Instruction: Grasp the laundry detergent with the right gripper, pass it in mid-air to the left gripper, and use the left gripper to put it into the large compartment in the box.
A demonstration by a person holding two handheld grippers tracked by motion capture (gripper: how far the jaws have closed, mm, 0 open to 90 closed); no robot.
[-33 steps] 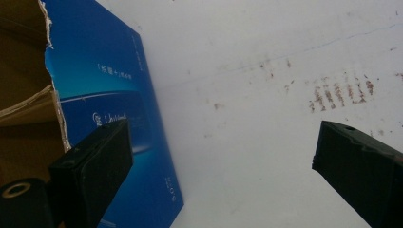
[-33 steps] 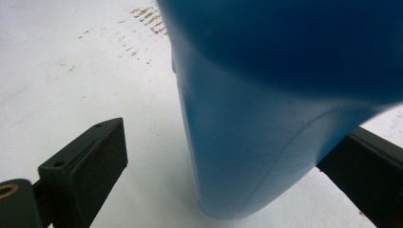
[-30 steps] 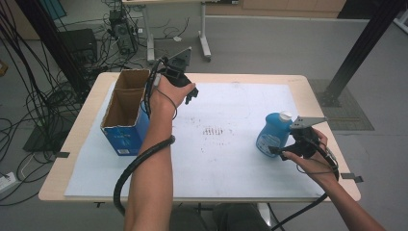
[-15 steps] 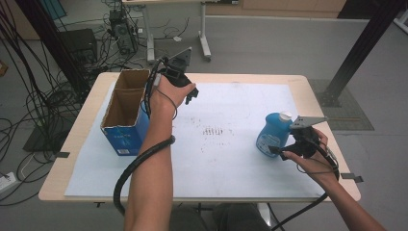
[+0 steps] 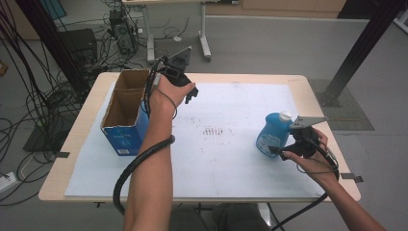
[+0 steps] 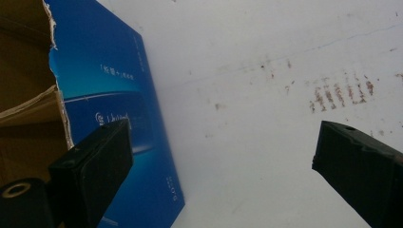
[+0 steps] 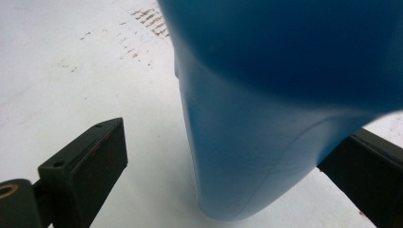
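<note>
Two spread fingers of the right gripper (image 7: 228, 166) flank the blue bottle (image 7: 266, 118), gripping nothing.

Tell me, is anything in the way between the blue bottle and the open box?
Nothing visible blocks the way. The blue bottle stands at the right gripper, whose open jaws sit either side of it. The open box is far across the white sheet, with the left gripper open beside it.
</note>
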